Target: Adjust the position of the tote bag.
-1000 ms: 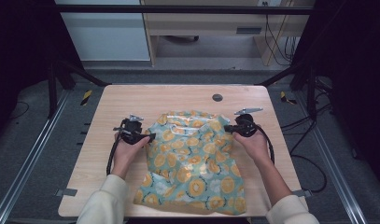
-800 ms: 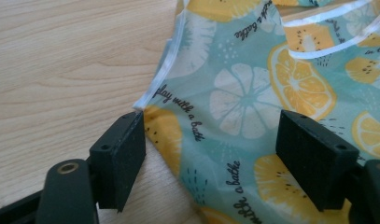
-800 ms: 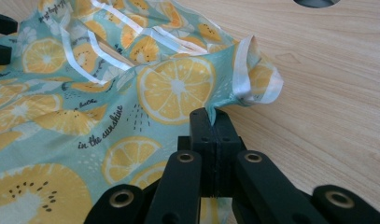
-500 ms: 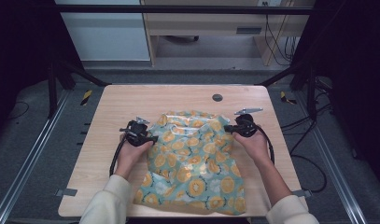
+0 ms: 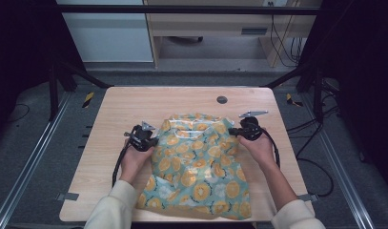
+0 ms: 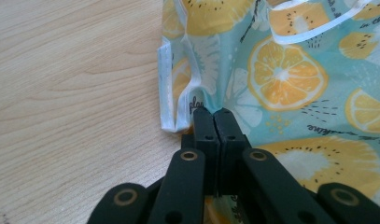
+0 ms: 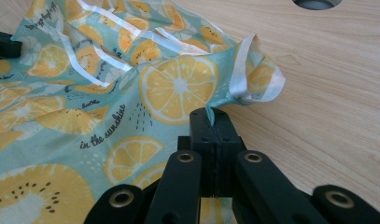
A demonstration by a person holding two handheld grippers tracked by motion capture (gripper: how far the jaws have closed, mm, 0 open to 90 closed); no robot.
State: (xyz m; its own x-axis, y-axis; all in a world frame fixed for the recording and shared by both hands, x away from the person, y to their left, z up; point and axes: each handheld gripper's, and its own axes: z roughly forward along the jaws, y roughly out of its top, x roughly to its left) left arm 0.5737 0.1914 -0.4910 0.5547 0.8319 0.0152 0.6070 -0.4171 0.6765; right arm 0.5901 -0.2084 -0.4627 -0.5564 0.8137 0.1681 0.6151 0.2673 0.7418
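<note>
now the lemon-print cloth [image 5: 199, 164] lies spread on the wooden table [image 5: 129, 102], its near edge reaching the table edge closest to the person. it is pale teal with orange and yellow citrus slices and a white hem. the left gripper [image 5: 148, 141] is at the left side of the cloth, near its far corner. its jaws have just been closing, and in the left gripper view they stand pressed together with a fold of the cloth [image 6: 281, 74] pinched between the tips, just beside the white hem. the right gripper [image 5: 233, 131] is at the right far corner of the cloth. in the right gripper view its jaws are also fully together, and a small ridge of the cloth [image 7: 178, 88] comes up from between them, with the hemmed corner curled just beside. both hands rest low at the table. a round grey hole [image 5: 222, 99] sits in the table beyond the cloth, apart from it.
</note>
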